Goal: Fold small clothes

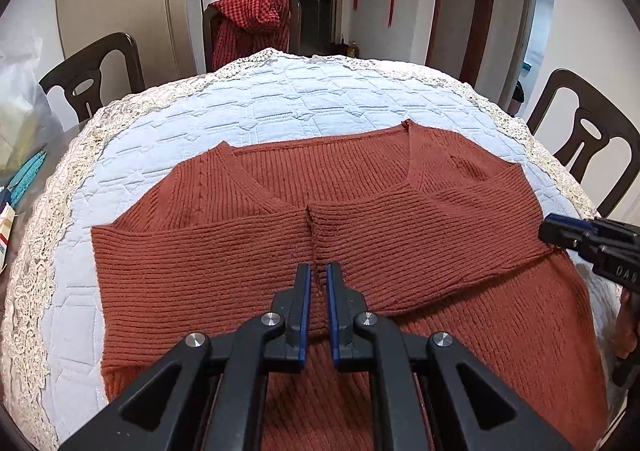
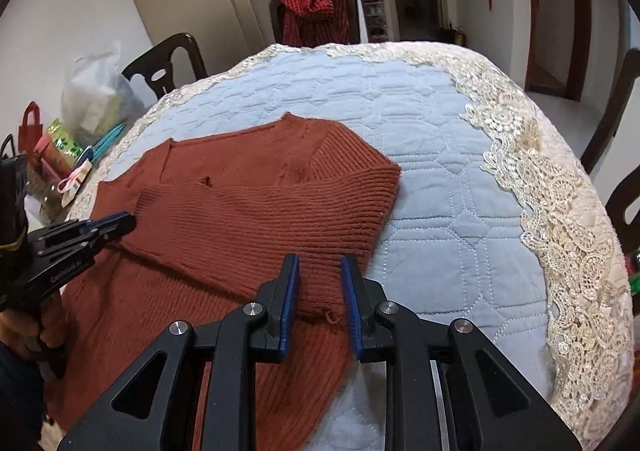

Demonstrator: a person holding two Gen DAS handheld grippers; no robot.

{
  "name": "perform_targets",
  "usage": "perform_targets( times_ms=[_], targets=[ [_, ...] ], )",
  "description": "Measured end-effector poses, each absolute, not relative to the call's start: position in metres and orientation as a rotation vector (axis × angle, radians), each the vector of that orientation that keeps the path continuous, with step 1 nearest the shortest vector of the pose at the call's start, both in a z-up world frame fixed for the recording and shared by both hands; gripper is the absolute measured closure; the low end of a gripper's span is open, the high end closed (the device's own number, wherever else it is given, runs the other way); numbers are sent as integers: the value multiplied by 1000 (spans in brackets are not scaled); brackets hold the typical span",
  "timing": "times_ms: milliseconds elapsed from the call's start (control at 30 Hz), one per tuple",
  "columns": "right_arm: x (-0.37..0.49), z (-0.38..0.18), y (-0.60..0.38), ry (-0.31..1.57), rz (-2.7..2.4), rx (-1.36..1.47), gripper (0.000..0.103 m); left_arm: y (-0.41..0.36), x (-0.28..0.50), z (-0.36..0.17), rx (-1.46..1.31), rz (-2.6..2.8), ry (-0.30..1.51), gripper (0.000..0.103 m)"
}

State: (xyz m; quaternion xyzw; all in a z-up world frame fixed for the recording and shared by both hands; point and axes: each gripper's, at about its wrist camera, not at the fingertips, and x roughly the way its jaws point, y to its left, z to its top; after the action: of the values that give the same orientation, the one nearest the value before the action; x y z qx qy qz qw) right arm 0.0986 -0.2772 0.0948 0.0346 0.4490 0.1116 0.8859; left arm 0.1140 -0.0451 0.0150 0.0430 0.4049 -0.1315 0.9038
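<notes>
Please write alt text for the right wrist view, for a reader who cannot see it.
The right tongs grip the rust-red knit sweater's edge; it lies on a pale blue quilted cloth with lace trim, both sleeves folded across its front. The left tongs reach its other side.

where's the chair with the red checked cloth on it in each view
Left wrist view: the chair with the red checked cloth stands beyond the table's far edge, upper middle, slightly left of centre.
Right wrist view: the same chair is at the top, near centre, beyond the far edge.
Shared landmark: the rust-red sweater spread on the blue quilted cover.
</notes>
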Motion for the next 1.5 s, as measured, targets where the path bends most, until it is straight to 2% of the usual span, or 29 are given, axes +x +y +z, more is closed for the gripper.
perform_targets(
  times_ms=[433,767,900,1300,1367,1500],
  targets=[
    [86,102,-276,940,246,84,81,-38,95,22,115,-238,826,77],
    [65,106,-271,948,283,85,80,-24,71,24,111,-212,823,70],
    [52,106,-273,955,295,108,64,-9,55,23,92,-200,828,68],
    [11,91,-288,993,289,181,62,35,1,8,14,-133,841,63],
    [5,92,-289,995,296,195,62,39,-10,8,-5,-128,834,56],
    [-11,92,-290,1010,333,228,59,51,-28,5,-64,-137,858,56]
  ],
)
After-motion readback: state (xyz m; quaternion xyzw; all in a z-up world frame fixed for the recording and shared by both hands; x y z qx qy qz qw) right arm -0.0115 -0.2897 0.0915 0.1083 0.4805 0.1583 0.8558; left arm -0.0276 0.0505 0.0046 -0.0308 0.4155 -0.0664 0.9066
